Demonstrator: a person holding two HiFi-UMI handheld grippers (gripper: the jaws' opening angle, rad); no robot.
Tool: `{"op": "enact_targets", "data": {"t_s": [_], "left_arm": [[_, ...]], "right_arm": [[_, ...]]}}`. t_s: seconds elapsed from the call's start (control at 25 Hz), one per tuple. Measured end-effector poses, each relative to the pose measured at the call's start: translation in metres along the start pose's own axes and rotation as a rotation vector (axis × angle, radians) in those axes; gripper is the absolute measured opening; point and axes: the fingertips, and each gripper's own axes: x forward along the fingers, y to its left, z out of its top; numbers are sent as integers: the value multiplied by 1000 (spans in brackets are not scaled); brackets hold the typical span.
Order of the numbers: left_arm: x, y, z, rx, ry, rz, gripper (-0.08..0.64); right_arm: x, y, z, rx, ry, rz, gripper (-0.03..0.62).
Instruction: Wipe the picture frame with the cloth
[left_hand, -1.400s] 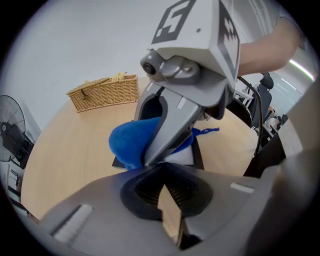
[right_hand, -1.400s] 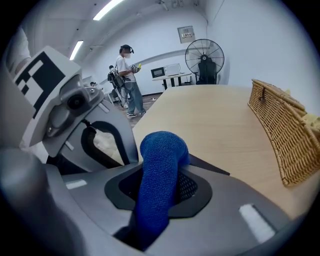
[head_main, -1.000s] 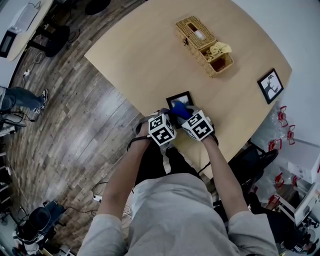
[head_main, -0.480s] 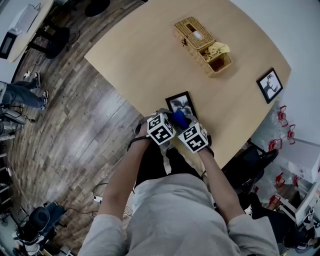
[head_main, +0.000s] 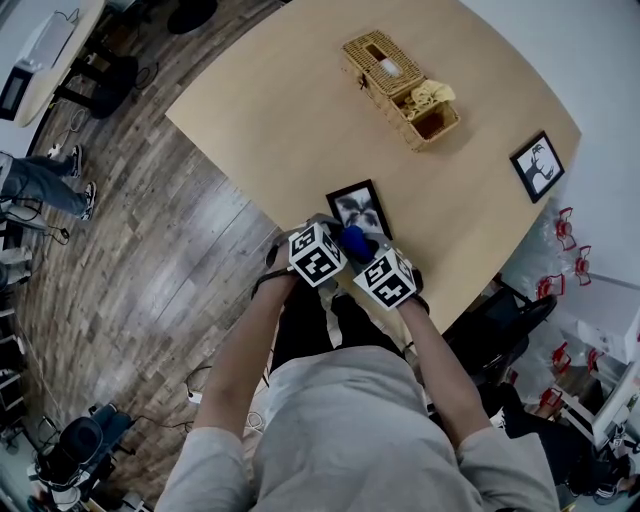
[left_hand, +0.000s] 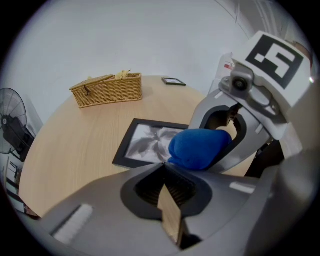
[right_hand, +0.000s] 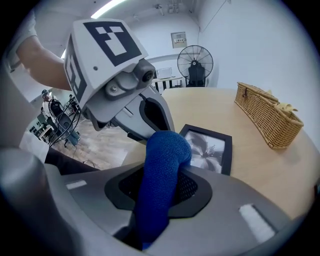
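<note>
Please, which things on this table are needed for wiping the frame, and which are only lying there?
Needed for the job:
- frame in front of the grippers
- cloth, blue
- right gripper, shut on the cloth

Only lying about:
- basket
- second frame at the table's far edge

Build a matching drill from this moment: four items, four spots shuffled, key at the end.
Items:
1. blue cloth
2. wicker basket
3. near picture frame
4. far picture frame

Spots:
A. at the table edge on the right in the head view
B. flat on the table, close to its near edge
C. clamped in the right tool
D. far part of the table, one side open

Pairs: 1-C, 2-D, 3-B, 4-A
</note>
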Motion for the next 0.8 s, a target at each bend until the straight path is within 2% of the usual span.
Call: {"op": "enact_targets", "data": {"t_s": [0.52,0.8], "left_arm": [[2,1,0,-5,28,6,52],[3,1,0,50,61,27,52]], "right_arm": [[-5,11,-5,-54,-15,88,106],[-8,12,-9,-96,2,132,106]]}}
